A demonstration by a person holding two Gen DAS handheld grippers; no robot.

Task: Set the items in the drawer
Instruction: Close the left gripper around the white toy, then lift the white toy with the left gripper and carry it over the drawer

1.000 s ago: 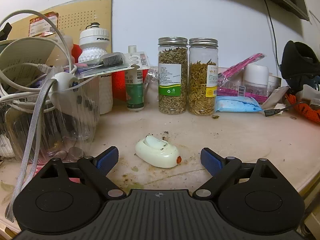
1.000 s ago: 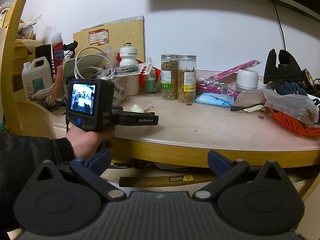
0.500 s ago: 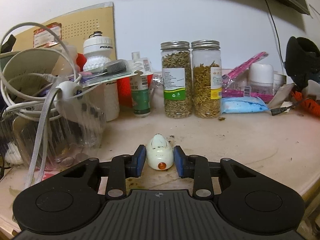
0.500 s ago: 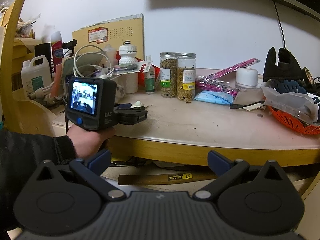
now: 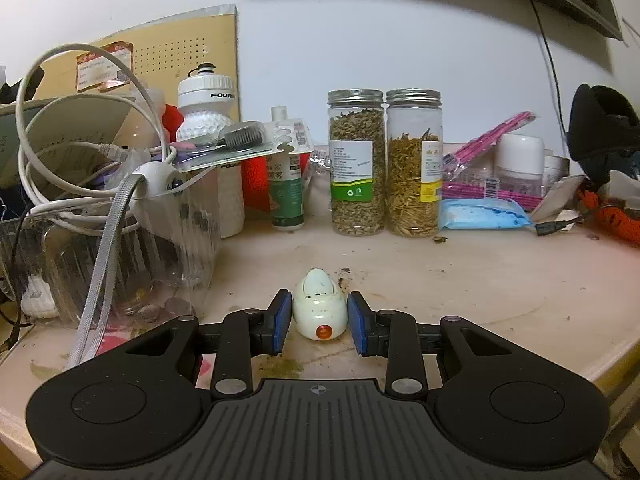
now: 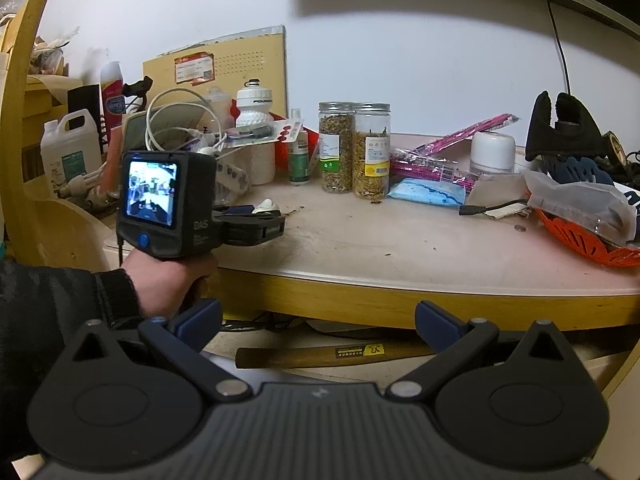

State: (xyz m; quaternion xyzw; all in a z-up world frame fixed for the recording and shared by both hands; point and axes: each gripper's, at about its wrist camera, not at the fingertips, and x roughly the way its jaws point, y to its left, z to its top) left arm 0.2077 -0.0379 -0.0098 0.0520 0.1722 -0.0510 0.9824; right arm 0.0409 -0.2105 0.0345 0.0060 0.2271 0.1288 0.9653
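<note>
A small white egg-shaped gadget (image 5: 319,307) with an orange button lies on the dirty table top (image 5: 460,280). My left gripper (image 5: 319,322) has its blue pads on both sides of it, shut on it. In the right wrist view the same gadget (image 6: 267,205) shows as a white tip between the left gripper's fingers (image 6: 256,226). My right gripper (image 6: 318,320) is open and empty, held in front of the table's yellow front edge (image 6: 400,304). No drawer is seen.
Two herb jars (image 5: 384,162), a green-label bottle (image 5: 286,188) and a white sports bottle (image 5: 208,120) stand at the back. A clear bin (image 5: 108,248) with cables is at the left. A blue packet (image 5: 480,214) and orange basket (image 6: 588,236) are right. A hammer (image 6: 340,354) lies under the table.
My left gripper has moved forward and closed from wide open onto the white gadget, which turned to point its button at the camera. The right gripper stayed open, nearly still.
</note>
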